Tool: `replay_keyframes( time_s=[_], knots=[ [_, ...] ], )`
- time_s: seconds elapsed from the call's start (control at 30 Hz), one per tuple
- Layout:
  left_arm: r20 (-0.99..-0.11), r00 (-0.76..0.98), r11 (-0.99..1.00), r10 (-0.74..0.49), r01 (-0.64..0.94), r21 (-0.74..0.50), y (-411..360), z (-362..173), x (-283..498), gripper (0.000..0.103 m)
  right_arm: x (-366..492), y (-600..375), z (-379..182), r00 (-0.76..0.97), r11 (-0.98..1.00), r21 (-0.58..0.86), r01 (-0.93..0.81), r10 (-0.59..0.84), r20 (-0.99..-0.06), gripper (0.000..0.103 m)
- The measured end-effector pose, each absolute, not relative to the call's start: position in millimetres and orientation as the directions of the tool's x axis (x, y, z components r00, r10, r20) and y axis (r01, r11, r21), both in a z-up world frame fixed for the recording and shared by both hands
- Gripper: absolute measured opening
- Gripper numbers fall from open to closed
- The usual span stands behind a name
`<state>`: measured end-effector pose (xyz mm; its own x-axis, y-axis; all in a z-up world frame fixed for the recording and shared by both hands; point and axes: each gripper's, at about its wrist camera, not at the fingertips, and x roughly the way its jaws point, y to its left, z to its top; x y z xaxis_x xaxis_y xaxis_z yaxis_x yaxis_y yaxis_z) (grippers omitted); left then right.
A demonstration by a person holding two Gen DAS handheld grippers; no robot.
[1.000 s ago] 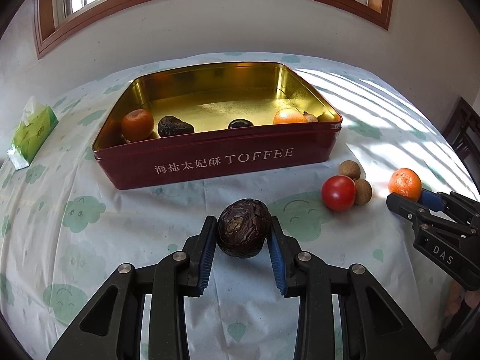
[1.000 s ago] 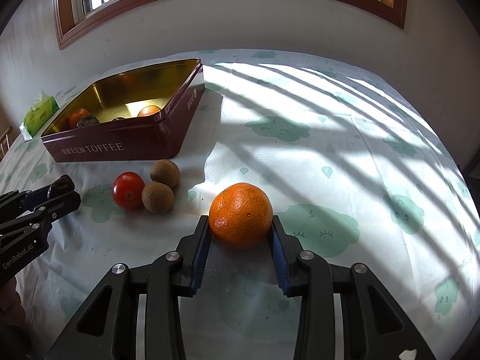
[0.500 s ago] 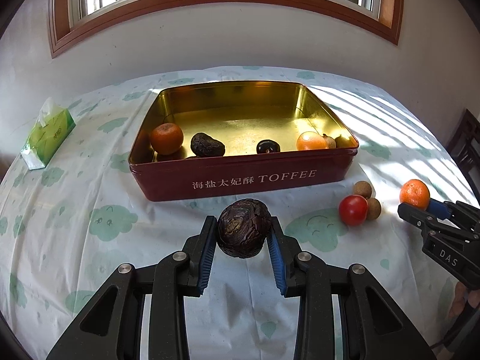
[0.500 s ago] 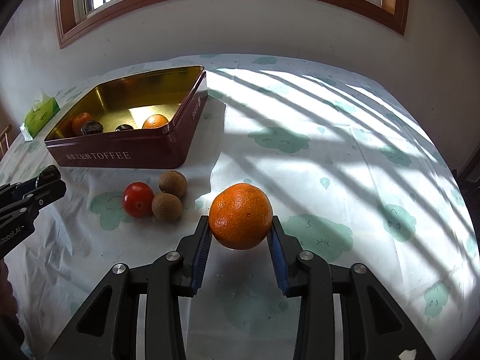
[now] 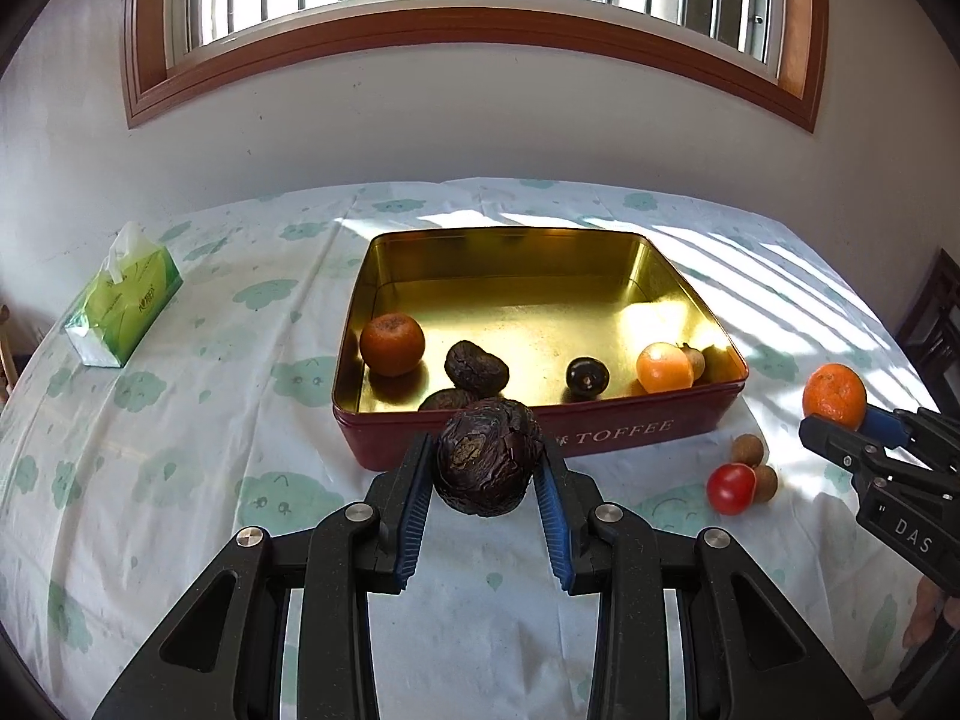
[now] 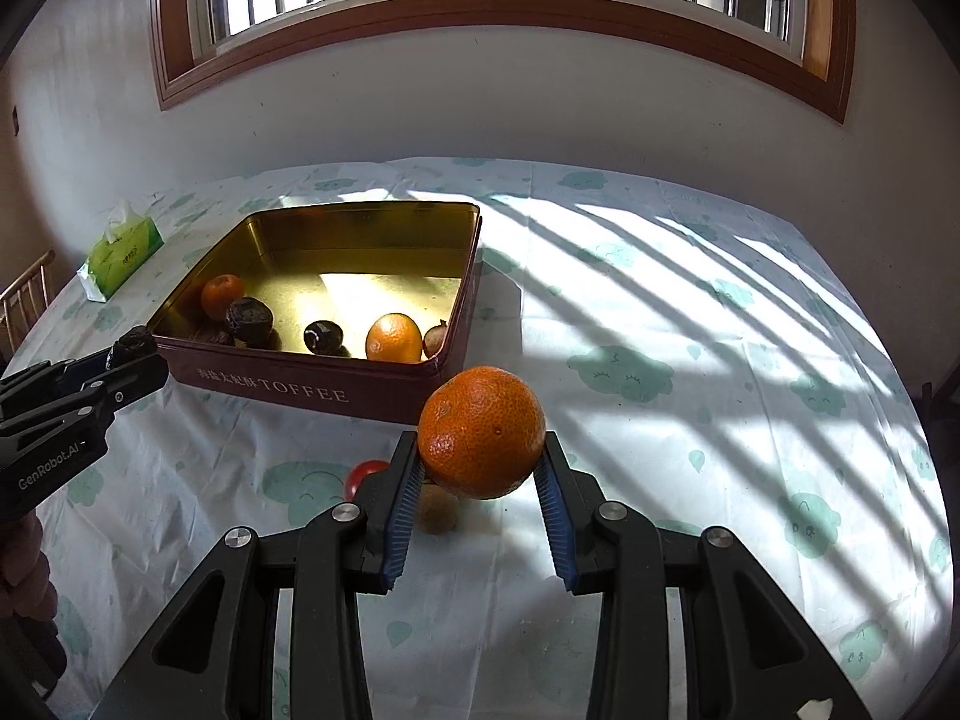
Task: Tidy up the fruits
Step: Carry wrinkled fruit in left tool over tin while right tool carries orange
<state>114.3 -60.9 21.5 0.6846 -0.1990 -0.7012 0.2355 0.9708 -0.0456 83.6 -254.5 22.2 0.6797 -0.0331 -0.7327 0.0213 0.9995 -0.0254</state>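
My left hand-held gripper [image 5: 485,480] squeezes a dark wrinkly round fruit [image 5: 487,456]; my right hand-held gripper [image 6: 477,480] squeezes a bumpy orange tangerine [image 6: 481,431]. Both hang above the table [image 6: 690,324], near the red-and-gold metal tin [image 5: 600,435]. Next I must reach over its wall and let go.

A glossy gold metal interior is noted on the tin [image 5: 690,294], matt printed cloth on the table [image 5: 198,420], and varnished wood on the window frame [image 5: 456,30].
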Motion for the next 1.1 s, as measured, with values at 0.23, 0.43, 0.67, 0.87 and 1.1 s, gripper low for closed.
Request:
replay_keyframes(
  time_s=[0.23,0.43,0.67,0.87,1.1],
  knots=[
    [-0.695,0.696,0.979,-0.182,0.197,-0.06,-46,28,137,0.035,107,-235,31,0.693,1.0,-0.01,-0.022,0.008,-0.721,0.035],
    [-0.705,0.688,0.982,-0.17,0.179,-0.061,-42,23,160,0.035,133,-218,29,0.685,0.998,0.001,-0.064,0.044,-0.727,0.035],
    [-0.722,0.674,0.983,-0.156,0.18,-0.043,-45,10,182,0.035,165,-199,16,0.658,0.995,-0.012,-0.104,0.06,-0.751,0.035],
    [-0.734,0.663,0.982,-0.147,0.188,-0.027,-48,-1,191,0.035,181,-193,6,0.638,0.993,-0.017,-0.121,0.064,-0.768,0.035],
    [-0.742,0.655,0.981,-0.146,0.192,-0.023,-48,-9,197,0.035,191,-188,-3,0.624,0.991,-0.022,-0.131,0.065,-0.778,0.035]
  ],
)
